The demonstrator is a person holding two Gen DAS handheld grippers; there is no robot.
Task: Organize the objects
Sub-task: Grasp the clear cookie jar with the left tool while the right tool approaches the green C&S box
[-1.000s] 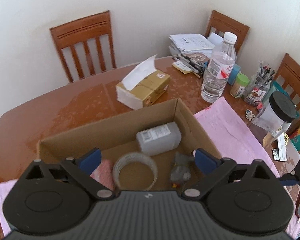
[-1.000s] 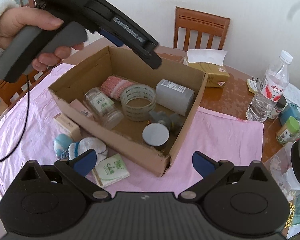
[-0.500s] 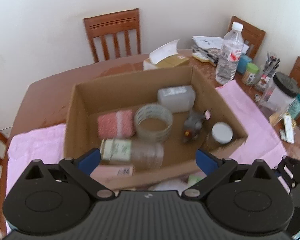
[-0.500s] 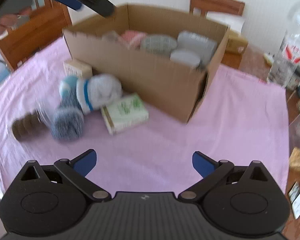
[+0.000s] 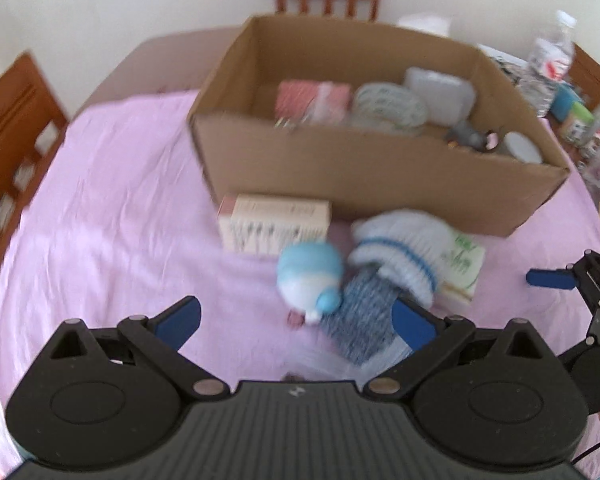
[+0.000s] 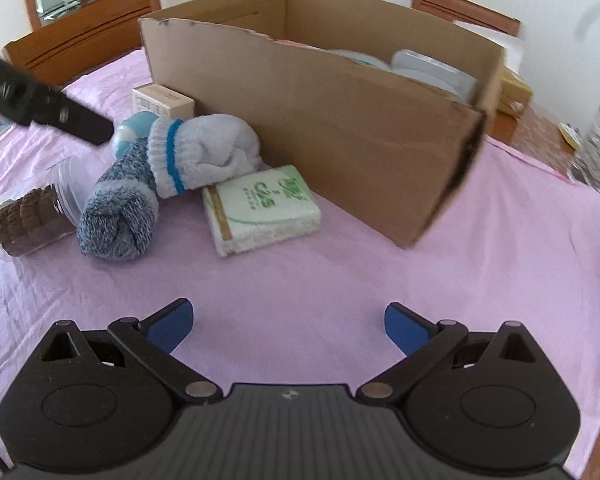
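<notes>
Across the middle of both frames a cardboard box (image 6: 340, 120) sits on a pink cloth (image 6: 340, 272), already holding several things, while a huddle of loose things lies against its near wall: a white sock (image 6: 204, 156) with a blue band, a blue-grey sock (image 6: 116, 216) partly tucked under it, a green-printed tissue pack (image 6: 260, 208), a small carton (image 6: 162, 100) and a pale blue toy (image 5: 310, 276). At the left edge of the right wrist frame a clear jar of dark biscuits (image 6: 28, 220) lies on its side. The left gripper (image 5: 296, 320) hangs low over the toy and the blue-grey sock with its jaws spread wide and nothing between them; the right gripper (image 6: 286, 324) is likewise released and empty, over bare cloth in the lower centre of its frame. The main risk, I judge, comes from how closely these things are packed. The socks overlap each other and the white one rests on the tissue pack, so closing on one could drag its neighbour along or snag a fold of cloth (which would tug the whole heap). The toy looks round and smooth and may squirt out of a pinch. The left wrist frame is blurred, so a hasty descent could land off-centre, and the two grippers are near enough to collide.
</notes>
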